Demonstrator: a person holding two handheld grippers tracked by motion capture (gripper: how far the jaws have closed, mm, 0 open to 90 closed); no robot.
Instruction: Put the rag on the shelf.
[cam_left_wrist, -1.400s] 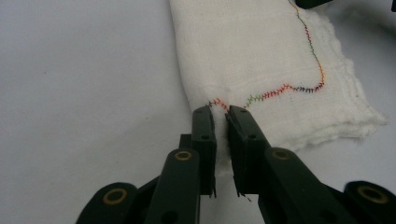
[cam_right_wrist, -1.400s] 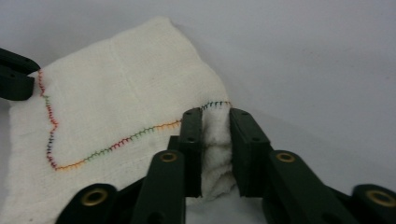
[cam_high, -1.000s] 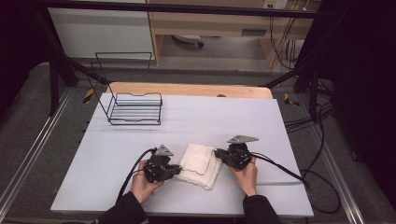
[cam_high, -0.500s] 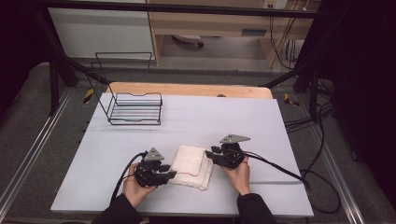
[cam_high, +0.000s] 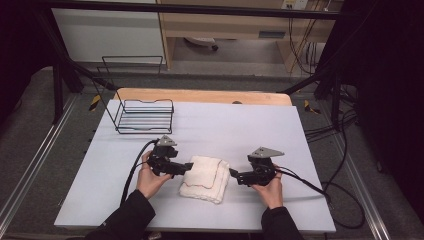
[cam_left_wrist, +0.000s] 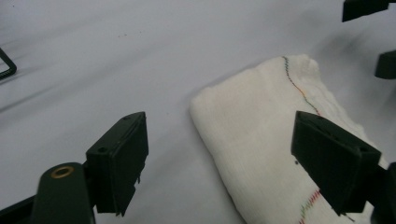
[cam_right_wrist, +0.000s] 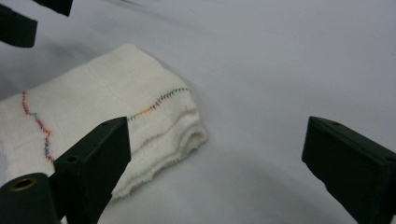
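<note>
Folded white cotton cloth with multicoloured zigzag stitching (cam_high: 205, 178) lying flat on near-centre of pale grey counter (cam_high: 215, 125), between both hands.

Handling, judged: light, soft, limp; several layers stacked, so likely to sag and unfold if lifted by 1 edge. Not fragile, not slippery; weave should grip well. Best hold: pinch through all layers at a folded corner or along the thick folded edge, 1 claw per side to keep the stack together.

Left claw (cam_high: 186, 167) at cloth's left edge, jaws just opened wide, nothing held; in the left gripper view, cloth (cam_left_wrist: 266, 140) between and ahead of jaws, pads clear of it.

Right claw (cam_high: 234, 176) just right of cloth, level, pointing left; jaws just opened, empty; cloth (cam_right_wrist: 93, 107) off to its left side.

Black wire basket (cam_high: 145, 116) far left, well apart.
</note>
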